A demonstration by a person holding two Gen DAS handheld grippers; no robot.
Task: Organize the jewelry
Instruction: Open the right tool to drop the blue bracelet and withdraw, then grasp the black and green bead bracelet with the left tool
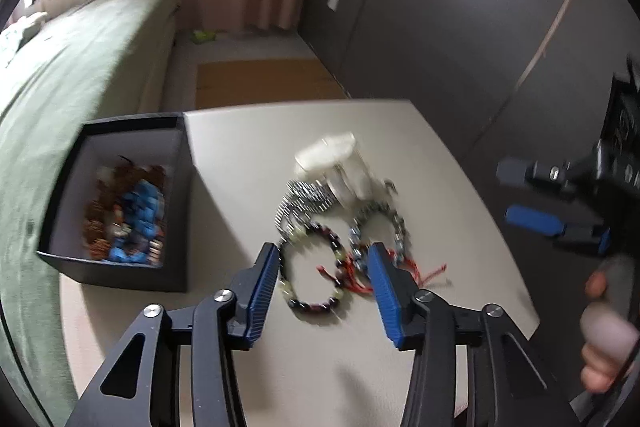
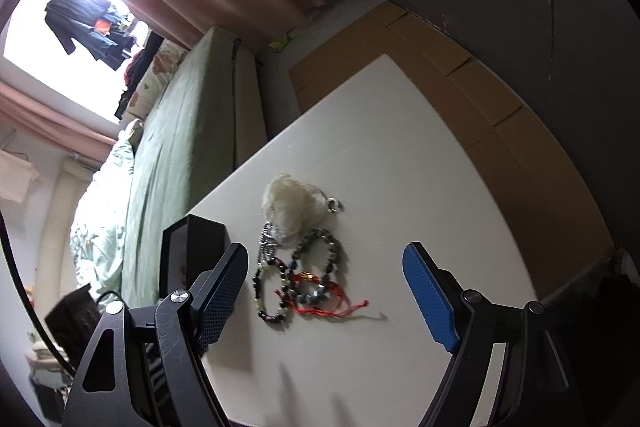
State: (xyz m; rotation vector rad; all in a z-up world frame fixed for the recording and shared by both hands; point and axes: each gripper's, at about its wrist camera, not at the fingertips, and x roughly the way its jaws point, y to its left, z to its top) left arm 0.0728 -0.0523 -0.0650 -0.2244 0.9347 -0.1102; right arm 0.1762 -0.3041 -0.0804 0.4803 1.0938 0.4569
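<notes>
Roughly mid-task: black box (image 1: pixel 132 195) at left edge of white table (image 1: pixel 320 367), already holding a heap of blue and brown bead pieces (image 1: pixel 128 215). Loose pile near table centre: dark beaded bracelet (image 1: pixel 312 275) nearest, chunky grey-bead bracelet (image 1: pixel 380 227) touching it on the right, red cords (image 1: pixel 360 273) trailing between and past them, striped silver chain (image 1: pixel 300 203) just behind, whitish translucent piece (image 1: pixel 336 167) at the back, blurred, cannot tell what exactly. Left gripper (image 1: pixel 324 287) pointing down over the dark beaded bracelet, jaws apart and straddling it, pads not pressing on it as far as visible. Right gripper (image 2: pixel 324 295) apart wide, nothing between the pads, hanging near the same pile, bracelets ahead of it. Handling guess: light, floppy strung beads, hard and slick individually, likely to roll out of a pinch; cords soft and snag-prone, probably dragging a neighbour along. Best hold likely across the bead string at one side of the loop, pads flat, not on a single bead; lift slow to check for tangles with red cords.
</notes>
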